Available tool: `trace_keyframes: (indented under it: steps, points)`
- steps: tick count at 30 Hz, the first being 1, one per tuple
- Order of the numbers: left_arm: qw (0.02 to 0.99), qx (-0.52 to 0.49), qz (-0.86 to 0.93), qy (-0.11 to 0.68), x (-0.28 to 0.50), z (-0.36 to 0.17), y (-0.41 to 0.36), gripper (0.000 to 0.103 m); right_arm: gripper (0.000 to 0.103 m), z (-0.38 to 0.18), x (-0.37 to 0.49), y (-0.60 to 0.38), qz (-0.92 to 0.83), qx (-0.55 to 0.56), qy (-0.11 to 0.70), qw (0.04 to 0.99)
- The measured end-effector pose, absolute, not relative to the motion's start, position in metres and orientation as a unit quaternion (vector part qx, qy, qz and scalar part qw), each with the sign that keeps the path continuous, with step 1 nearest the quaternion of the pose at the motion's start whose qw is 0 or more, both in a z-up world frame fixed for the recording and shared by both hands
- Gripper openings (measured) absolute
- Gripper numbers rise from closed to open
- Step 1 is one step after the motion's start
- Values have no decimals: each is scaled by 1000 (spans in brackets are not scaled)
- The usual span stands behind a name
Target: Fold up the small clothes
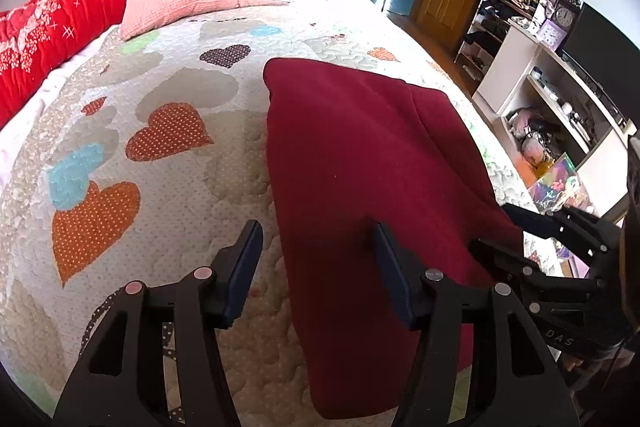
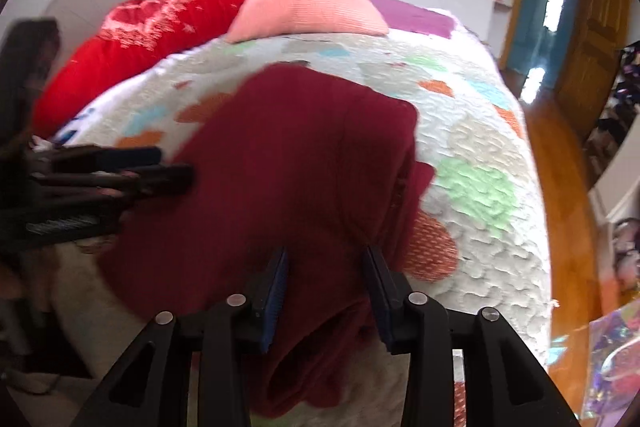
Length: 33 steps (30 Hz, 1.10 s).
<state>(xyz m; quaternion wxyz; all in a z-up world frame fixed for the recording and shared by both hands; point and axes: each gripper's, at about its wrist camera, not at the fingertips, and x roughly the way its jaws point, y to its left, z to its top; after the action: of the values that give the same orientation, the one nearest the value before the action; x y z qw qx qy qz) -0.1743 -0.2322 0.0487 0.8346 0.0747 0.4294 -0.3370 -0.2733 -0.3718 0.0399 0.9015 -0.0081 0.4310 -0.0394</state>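
Fingers of the left gripper [image 1: 316,235] spread apart – the maroon garment [image 1: 372,163] lies on the heart quilt [image 1: 160,75] under its right finger; right gripper [image 2: 325,259] likewise spread, garment between its fingers

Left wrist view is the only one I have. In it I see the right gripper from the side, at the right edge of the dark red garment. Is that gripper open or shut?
Observer: The right wrist view shows the right gripper open, and the dark red garment runs between its two fingers.
Operator: Thank you. Does the right side of the garment lie flat?
Observer: No. In that view the cloth on the right side is bunched in uneven layers, and a small flap sticks out onto the quilt.
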Motion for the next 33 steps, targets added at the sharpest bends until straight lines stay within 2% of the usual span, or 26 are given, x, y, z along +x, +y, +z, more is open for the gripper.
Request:
trace_keyframes:
  steps: [4, 5, 6, 8, 11, 13, 17, 19, 20, 24, 27, 33]
  points:
    - [820, 37, -355, 448, -162, 47, -228, 59, 52, 47, -275, -391, -26, 60, 423, 904]
    - [815, 24, -358, 455, -158, 46, -227, 61, 56, 50, -276, -397, -24, 79, 414, 906]
    - [811, 8, -359, 462, -154, 44, -226, 66, 65, 52, -276, -405, -28, 99, 406, 908]
    - [804, -12, -366, 468, -148, 41, -228, 68, 74, 51, -273, -416, -43, 121, 402, 907]
    - [791, -20, -377, 481, -142, 35, -236, 69, 74, 39, -259, -429, -43, 158, 412, 896]
    - [783, -22, -381, 491, -137, 28, -243, 76, 75, 26, -247, -437, -33, 186, 422, 887]
    - [760, -52, -393, 515, -126, 14, -248, 77, 76, 7, -233, -450, -3, 262, 418, 870]
    - [752, -59, -403, 519, -124, 12, -247, 74, 73, 1, -230, -453, 8, 296, 410, 863]
    - [752, -58, -407, 516, -124, 13, -246, 72, 68, 1, -229, -453, 10, 298, 408, 863]
    - [749, -53, -421, 509, -127, 24, -238, 56, 52, 14, -229, -442, 19, 277, 403, 872]
    - [751, -57, -427, 501, -128, 42, -220, 53, 49, 33, -229, -428, 34, 259, 393, 881]
    - [791, -29, -382, 477, -123, 71, -166, 53, 49, 45, -208, -384, 88, 256, 386, 882]
